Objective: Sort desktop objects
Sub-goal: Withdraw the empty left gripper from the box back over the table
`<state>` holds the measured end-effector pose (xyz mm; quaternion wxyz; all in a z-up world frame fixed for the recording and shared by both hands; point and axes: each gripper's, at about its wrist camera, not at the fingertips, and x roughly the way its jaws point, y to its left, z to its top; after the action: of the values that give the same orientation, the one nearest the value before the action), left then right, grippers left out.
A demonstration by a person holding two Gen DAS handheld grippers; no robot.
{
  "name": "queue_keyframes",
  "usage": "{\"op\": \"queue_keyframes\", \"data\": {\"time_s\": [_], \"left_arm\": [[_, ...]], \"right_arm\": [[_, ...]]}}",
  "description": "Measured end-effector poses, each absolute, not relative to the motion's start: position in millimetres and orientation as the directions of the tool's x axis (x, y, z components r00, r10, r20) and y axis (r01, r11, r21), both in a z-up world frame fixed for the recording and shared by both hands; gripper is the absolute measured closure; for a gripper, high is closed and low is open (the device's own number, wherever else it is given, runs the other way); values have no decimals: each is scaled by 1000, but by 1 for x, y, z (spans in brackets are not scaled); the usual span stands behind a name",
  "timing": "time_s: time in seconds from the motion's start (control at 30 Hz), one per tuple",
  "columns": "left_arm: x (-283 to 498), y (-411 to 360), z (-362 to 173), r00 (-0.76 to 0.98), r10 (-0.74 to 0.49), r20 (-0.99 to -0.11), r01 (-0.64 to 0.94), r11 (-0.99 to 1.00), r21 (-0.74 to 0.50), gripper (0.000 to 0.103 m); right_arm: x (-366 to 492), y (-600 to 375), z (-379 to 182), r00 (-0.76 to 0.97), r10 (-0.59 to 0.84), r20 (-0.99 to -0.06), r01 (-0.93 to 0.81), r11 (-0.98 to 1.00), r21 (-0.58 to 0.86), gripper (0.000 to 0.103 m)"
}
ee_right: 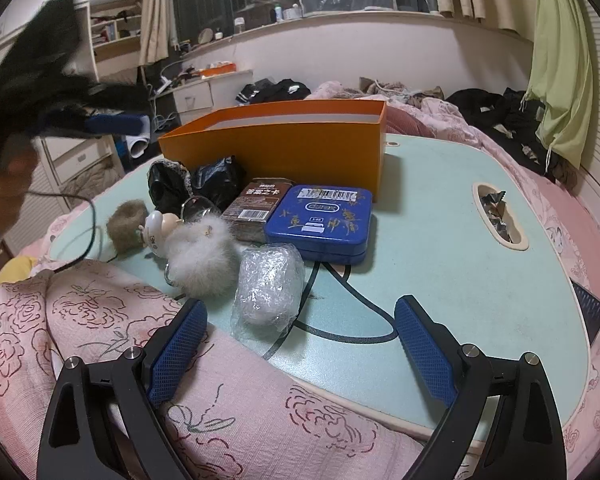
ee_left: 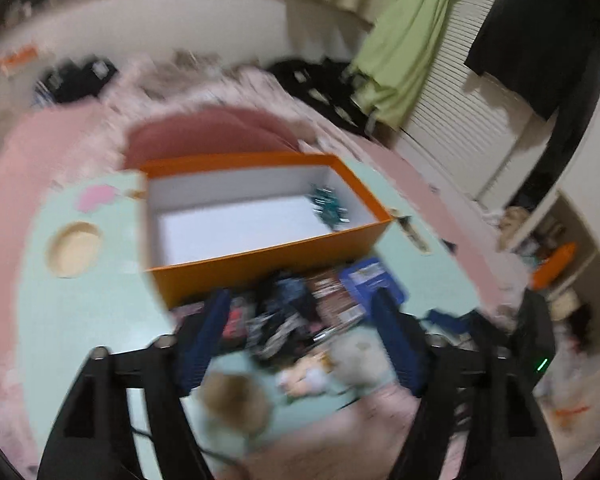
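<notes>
Mid-sort: one small dark green item (ee_left: 326, 206) inside open orange cardboard box (ee_left: 268, 258). Left gripper (ee_left: 300, 312) wide, empty; right gripper (ee_right: 300, 320) wide, empty, before box, nearest clear-plastic-wrapped white bundle (ee_right: 268, 290). Next, probably: closing on bundle.

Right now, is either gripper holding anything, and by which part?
Nothing is held. The left gripper is open and empty above the clutter, and the right gripper is open, with the plastic-wrapped bundle lying untouched just ahead of it.
</notes>
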<state>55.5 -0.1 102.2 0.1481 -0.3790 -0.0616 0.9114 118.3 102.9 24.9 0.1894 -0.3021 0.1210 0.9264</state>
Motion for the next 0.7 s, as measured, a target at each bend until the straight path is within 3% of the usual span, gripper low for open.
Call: {"op": "queue_keyframes", "data": {"time_s": [0.2,0.37,0.47,0.7], "left_arm": [[95,-2,51,-700,68,-710,-144,-988,47,22],[77,0,13,-609,112,-785,-171,-985,-8,17],[68,-7,9,-596,99,-796,-141,-990,-18,0],[72,-8,7,-619,104,-778,-139,-990,-21,0]], "right_arm": [[119,102,26,-745,278,-606,-424,-899,109,8],[119,102,26,-745,278,-607,-424,-899,108,8],[118,102,26,-744,279,-607,-424,-899,106,8],[117,102,27,-743,279,-608,-424,-900,105,8]]}}
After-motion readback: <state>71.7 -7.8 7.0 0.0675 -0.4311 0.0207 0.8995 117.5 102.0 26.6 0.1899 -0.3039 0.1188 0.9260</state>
